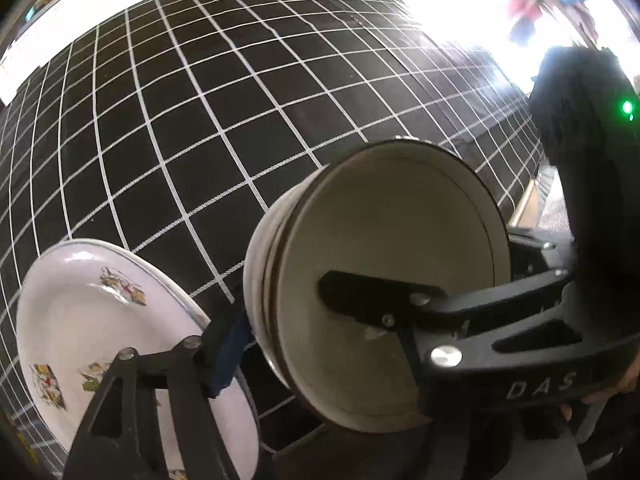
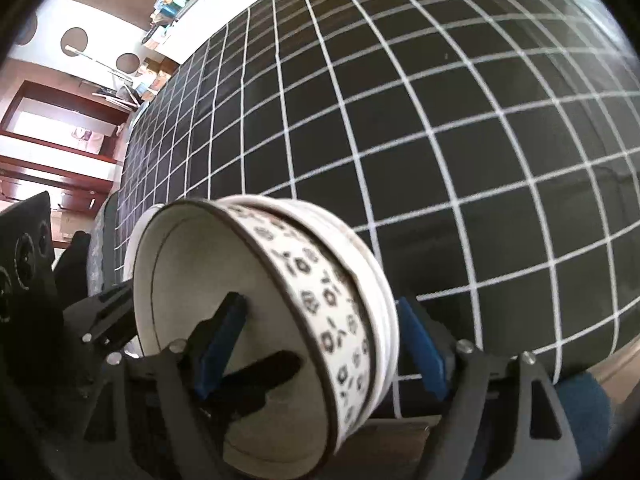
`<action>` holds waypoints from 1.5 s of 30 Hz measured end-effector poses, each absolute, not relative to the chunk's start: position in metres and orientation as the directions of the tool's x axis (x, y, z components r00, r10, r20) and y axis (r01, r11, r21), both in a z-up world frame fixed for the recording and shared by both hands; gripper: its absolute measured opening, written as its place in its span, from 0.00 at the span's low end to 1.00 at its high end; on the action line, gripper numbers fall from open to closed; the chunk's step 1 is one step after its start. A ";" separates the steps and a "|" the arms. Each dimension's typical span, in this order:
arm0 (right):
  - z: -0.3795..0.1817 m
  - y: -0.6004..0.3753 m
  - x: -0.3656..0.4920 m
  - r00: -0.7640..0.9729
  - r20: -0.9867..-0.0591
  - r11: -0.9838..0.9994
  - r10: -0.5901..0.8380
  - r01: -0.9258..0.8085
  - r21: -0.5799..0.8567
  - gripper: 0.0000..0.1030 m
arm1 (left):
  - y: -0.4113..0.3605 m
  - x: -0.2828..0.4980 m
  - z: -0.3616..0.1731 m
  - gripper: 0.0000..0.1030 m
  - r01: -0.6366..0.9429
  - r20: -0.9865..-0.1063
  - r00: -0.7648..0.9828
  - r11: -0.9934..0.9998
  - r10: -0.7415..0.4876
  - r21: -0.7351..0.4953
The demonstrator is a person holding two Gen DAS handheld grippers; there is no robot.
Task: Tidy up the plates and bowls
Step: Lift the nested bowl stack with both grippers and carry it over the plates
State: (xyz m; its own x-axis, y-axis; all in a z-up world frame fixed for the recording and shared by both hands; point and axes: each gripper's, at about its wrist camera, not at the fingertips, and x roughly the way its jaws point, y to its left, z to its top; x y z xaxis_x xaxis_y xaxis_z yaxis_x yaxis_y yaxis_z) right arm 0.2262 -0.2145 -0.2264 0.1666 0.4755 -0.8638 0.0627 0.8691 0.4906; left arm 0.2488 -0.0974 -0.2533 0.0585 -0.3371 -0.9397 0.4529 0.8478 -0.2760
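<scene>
A stack of nested cream bowls (image 1: pixel 384 248) with dark rims and a black-flower band (image 2: pixel 320 304) is held tilted on its side above the grid cloth. My left gripper (image 1: pixel 288 316) and my right gripper (image 2: pixel 320 340) both pinch its wall, one finger (image 1: pixel 360 296) inside the top bowl and one blue pad (image 1: pixel 228 356) outside. A white plate (image 1: pixel 88 320) with small colourful pictures lies on the cloth at lower left, under the left gripper's outer finger. The other gripper's body (image 1: pixel 580 140) shows at the right edge.
A black tablecloth with a white grid (image 2: pixel 440 120) covers the table. Its far edge meets a white strip with clutter (image 2: pixel 172 12) behind. A wooden door frame (image 2: pixel 52 120) stands at the left. Glare washes out the top right of the left wrist view (image 1: pixel 460 8).
</scene>
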 end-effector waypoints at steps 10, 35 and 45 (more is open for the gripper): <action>-0.223 -0.234 0.223 0.151 -0.866 0.867 0.477 0.083 0.492 0.77 | -0.116 0.252 -0.255 0.66 0.416 -0.944 0.048 0.866 -0.325 -0.277; -0.226 -0.283 0.204 0.139 -0.852 0.836 0.505 0.168 0.523 0.72 | -0.124 0.250 -0.259 0.70 0.405 -0.943 0.031 0.867 -0.331 -0.291; -0.203 -0.268 0.206 0.115 -0.873 0.849 0.475 0.203 0.488 0.72 | -0.112 0.240 -0.238 0.70 0.363 -0.929 0.058 0.875 -0.364 -0.320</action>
